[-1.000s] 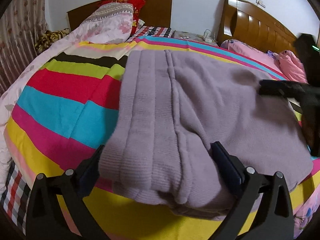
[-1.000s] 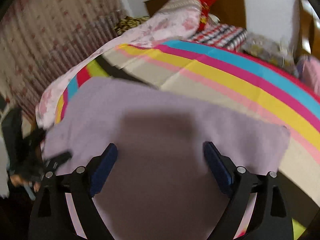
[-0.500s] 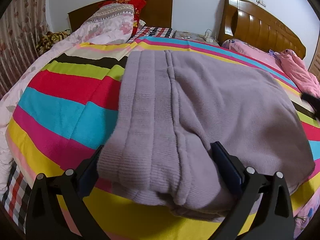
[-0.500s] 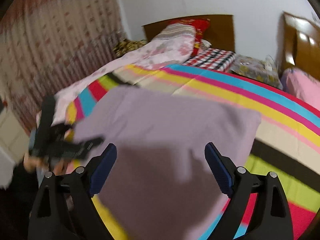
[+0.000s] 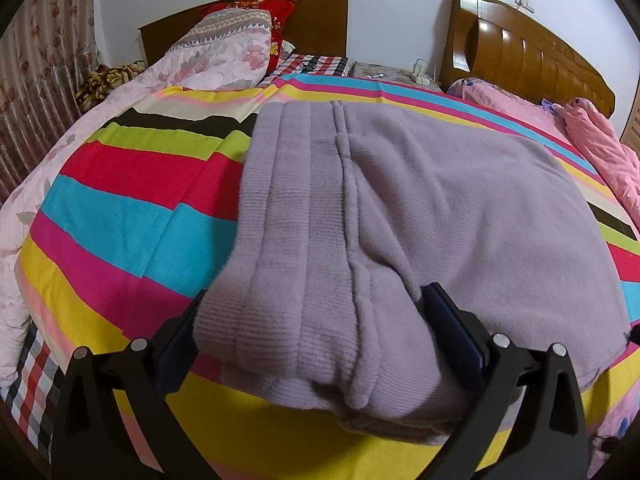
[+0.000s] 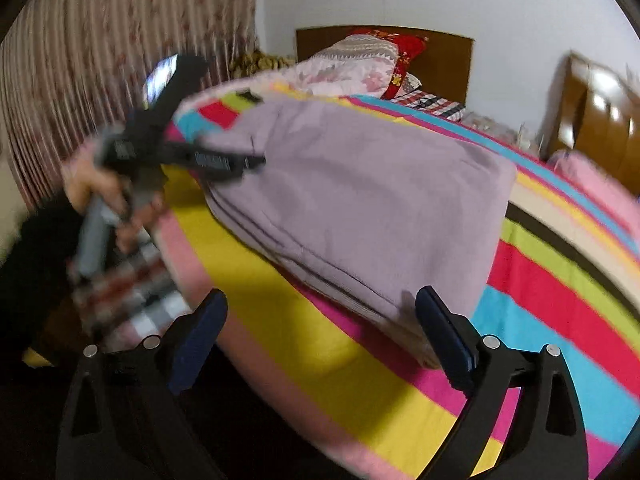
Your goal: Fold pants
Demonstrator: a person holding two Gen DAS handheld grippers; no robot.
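Lilac knit pants lie folded into a thick stack on the striped bedspread. My left gripper rests at the near waistband end, jaws wide, with the ribbed cloth bulging between the two fingers and neither pad clearly pinching it. The right wrist view shows the same pants from their other side, and the left gripper, held in a hand, lying over their far-left corner. My right gripper hovers off the near edge, its jaws opening; the stack's corner sits just by its right finger, not gripped.
A floral quilt and pillows are piled at the wooden headboard. A second bed with pink bedding stands to the right. Patterned curtains hang on the left. The bed's near edge drops off below my right gripper.
My right gripper has swung from above the pants to their near corner and left the left wrist view. The left gripper and the pants have kept still.
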